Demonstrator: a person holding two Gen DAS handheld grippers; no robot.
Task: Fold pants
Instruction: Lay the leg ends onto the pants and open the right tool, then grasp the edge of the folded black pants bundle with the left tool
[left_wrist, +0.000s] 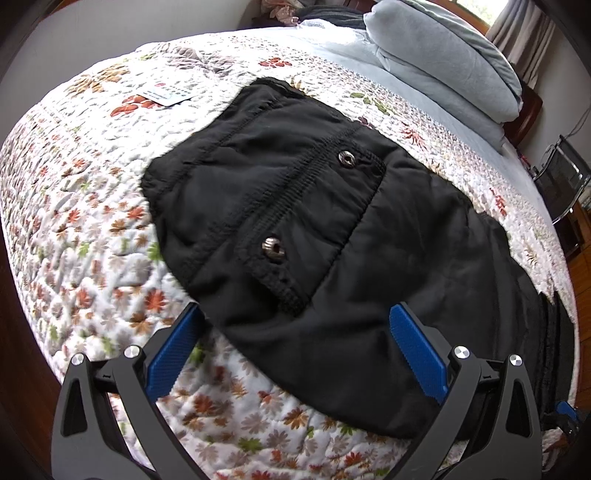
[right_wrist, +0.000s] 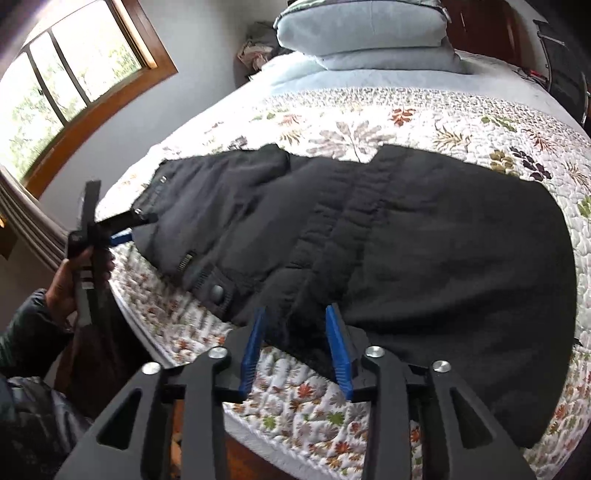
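Note:
Black padded pants lie flat on the floral quilt, with two metal snaps on a pocket flap. My left gripper is open, its blue pads wide apart just above the near edge of the pants. In the right wrist view the pants spread across the bed. My right gripper is partly open, its blue pads on either side of a raised fold at the pants' near edge; whether they touch it I cannot tell. The left gripper also shows in the right wrist view, at the waistband end.
Grey-blue pillows are stacked at the head of the bed. A small card lies on the quilt beyond the pants. A window is on the left wall. The bed edge runs just under my right gripper.

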